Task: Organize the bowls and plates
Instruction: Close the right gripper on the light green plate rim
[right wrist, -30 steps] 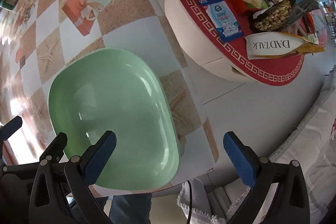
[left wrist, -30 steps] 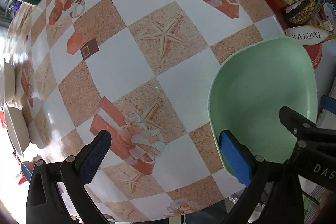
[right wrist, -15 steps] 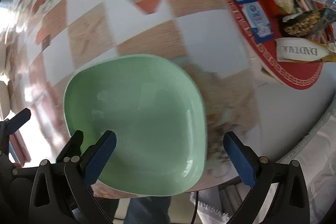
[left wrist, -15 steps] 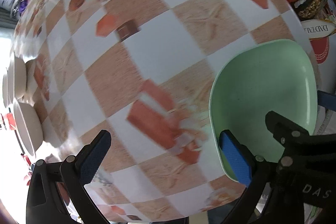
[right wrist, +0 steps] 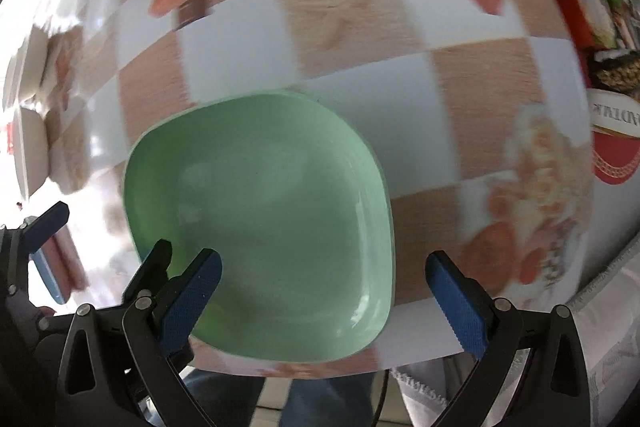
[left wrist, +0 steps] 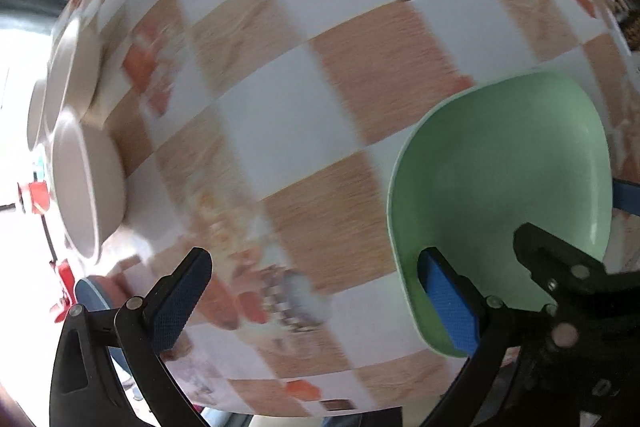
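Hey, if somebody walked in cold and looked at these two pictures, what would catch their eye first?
First, the pale green plate, a rounded square near the table's near edge. Both tools frame it with wide-open blue-padded fingers: the right tool over its near side, the left tool at its left rim. Next, the bold orange-and-white checkered tablecloth, blurred, with cream bowls at its far left edge.
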### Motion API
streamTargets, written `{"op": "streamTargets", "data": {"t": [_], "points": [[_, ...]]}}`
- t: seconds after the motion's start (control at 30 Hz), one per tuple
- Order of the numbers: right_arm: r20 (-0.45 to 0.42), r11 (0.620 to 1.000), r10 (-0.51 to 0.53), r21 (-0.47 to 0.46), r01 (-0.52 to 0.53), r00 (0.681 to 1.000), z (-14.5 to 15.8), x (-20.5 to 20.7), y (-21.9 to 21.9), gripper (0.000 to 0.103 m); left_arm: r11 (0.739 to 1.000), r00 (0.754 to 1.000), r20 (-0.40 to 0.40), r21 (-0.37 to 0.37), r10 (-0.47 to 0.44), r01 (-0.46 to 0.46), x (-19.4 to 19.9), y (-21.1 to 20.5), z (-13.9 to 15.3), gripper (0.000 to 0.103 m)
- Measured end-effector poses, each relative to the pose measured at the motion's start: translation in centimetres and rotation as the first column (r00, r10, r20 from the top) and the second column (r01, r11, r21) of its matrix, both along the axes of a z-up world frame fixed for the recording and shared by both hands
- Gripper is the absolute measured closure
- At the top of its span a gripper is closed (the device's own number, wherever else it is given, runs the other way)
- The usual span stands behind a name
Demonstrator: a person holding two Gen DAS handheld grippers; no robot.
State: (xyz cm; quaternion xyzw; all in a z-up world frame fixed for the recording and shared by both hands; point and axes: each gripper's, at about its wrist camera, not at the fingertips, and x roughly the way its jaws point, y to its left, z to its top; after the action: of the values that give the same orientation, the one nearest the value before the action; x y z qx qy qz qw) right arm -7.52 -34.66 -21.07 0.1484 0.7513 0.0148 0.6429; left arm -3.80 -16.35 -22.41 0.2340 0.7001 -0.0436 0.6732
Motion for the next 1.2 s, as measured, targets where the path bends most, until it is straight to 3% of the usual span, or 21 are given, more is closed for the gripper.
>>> {"op": "streamTargets", "data": {"t": [0.37, 0.57, 0.93, 1.2], "points": [[0.024, 0.997, 0.067, 0.038, -0.068, 0.997, 0.9, 0.8, 5.5, 0.000, 0.997, 0.997, 0.013, 0.013, 0.076, -0.076, 1.0, 8.8, 0.5, 0.000], [0.003, 0.998, 0.056, 0.005, -0.056, 0.998, 0.1, -0.2, 3.5, 0.000, 0.992, 0.993, -0.007, -0.035, 0.119, -0.119, 1.4, 13.2, 0.8, 0.000], [-0.058, 0.999, -0.022, -0.025, 0.021, 0.998, -2.3, -2.9, 0.3, 0.000, 0.994, 0.999, -0.004, -0.099, 0.054, -0.055, 0.2, 12.5, 0.7, 0.000], [-0.062, 0.996, 0.010, -0.084, -0.015, 0.998, -3.1, -4.3, 3.4, 0.000, 0.979, 0.995, -0.058, -0.187, 0.077, -0.087, 2.4, 14.9, -0.3, 0.000]]}}
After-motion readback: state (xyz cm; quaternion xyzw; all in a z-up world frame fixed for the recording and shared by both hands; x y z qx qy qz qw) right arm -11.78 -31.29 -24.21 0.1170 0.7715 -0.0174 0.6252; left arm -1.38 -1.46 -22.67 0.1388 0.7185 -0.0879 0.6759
